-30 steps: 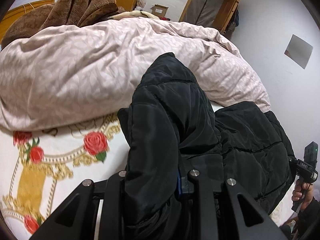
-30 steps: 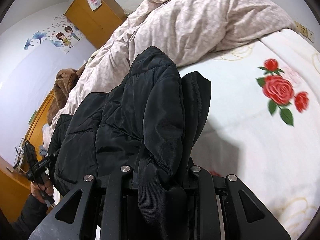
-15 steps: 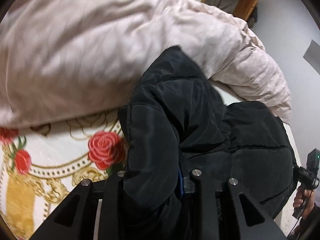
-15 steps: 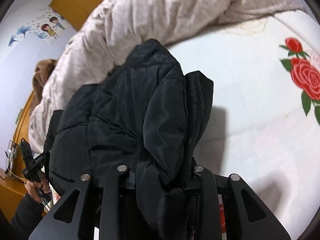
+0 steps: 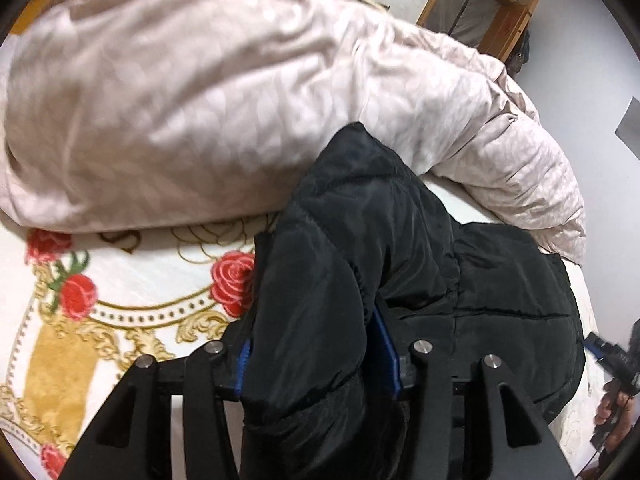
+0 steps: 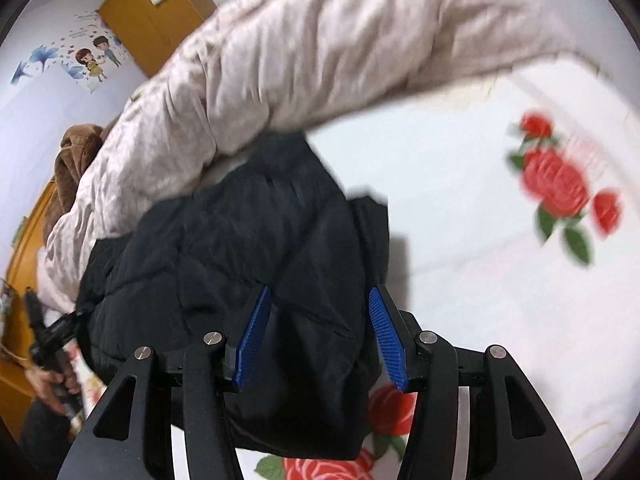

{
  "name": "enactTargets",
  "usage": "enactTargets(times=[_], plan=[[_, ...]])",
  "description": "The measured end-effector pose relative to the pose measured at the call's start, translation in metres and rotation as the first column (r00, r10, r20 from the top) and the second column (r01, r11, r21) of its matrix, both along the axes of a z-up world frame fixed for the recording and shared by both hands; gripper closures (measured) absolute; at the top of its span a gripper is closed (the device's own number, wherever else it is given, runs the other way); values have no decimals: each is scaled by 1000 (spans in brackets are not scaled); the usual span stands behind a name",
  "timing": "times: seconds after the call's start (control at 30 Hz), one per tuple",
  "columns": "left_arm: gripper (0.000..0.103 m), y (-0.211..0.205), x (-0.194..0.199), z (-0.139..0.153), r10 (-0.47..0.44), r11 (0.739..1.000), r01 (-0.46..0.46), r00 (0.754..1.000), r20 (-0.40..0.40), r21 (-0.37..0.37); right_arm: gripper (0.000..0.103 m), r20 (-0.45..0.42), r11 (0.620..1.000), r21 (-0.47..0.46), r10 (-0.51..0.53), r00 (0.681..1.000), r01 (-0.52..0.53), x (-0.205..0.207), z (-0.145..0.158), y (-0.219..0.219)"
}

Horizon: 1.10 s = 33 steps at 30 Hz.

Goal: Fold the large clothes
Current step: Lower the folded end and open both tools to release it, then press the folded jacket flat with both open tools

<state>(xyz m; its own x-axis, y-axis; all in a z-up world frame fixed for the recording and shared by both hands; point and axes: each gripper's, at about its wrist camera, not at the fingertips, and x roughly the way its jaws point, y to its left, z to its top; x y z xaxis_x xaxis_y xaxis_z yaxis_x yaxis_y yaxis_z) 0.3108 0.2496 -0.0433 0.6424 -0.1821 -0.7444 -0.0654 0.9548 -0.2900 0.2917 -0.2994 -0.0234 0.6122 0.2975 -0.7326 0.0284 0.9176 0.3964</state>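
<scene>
A black puffer jacket [image 5: 400, 240] lies bunched on the rose-printed bed sheet [image 5: 120, 276], against a pink duvet. My left gripper [image 5: 312, 332] has a thick fold of it between its blue pads [image 5: 386, 352]. Its jaws are opening and the puffy fabric still fills the gap. In the right wrist view the jacket [image 6: 240, 240] rests on the sheet [image 6: 480, 300]. My right gripper [image 6: 319, 290] straddles its edge, jaws opening, and both blue pads [image 6: 256, 328] stand bare and off the cloth.
The pink duvet [image 5: 200, 100] is heaped along the far side of the bed [image 6: 320, 60], with a brown blanket [image 6: 76, 152] beyond it. A hand [image 5: 612, 412] on the other gripper's handle shows at each view's edge. An orange wardrobe [image 6: 152, 20] stands by the wall.
Both grippers have sunk toward the bed with the jacket. Their jaws have spread apart, so the blue pads now show, and the jacket has settled onto the sheet.
</scene>
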Motion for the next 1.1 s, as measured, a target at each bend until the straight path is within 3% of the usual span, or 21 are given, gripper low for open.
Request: enactTargets(times=[0.13, 0.2, 0.27, 0.4, 0.5, 0.6, 0.8, 1.1], plan=[[46, -5, 5, 21, 51, 996, -56, 996, 73, 74, 51, 57, 996, -73, 45, 997, -41, 8, 19, 20], [46, -8, 13, 27, 47, 997, -53, 995, 92, 53, 51, 48, 989, -129, 84, 995, -77, 20, 16, 36], [46, -19, 24, 26, 10, 996, -18, 995, 97, 82, 51, 11, 984, -152, 99, 995, -96, 33, 3, 43], [46, -40, 56, -6, -48, 987, 45, 999, 14, 153, 51, -78, 980, -175, 84, 993, -96, 51, -34, 45], [37, -40, 65, -22, -34, 988, 31, 999, 15, 149, 51, -69, 977, -190, 87, 994, -98, 52, -37, 45], [36, -39, 64, -22, -20, 990, 17, 1000, 17, 139, 51, -69, 975, -197, 96, 993, -108, 52, -36, 43], [36, -48, 37, 9, -7, 983, 1, 1000, 30, 183, 51, -53, 979, -185, 75, 996, -84, 33, -13, 39], [36, -80, -53, 59, -33, 979, 13, 995, 95, 202, 51, 18, 978, -181, 109, 994, -104, -40, 28, 58]])
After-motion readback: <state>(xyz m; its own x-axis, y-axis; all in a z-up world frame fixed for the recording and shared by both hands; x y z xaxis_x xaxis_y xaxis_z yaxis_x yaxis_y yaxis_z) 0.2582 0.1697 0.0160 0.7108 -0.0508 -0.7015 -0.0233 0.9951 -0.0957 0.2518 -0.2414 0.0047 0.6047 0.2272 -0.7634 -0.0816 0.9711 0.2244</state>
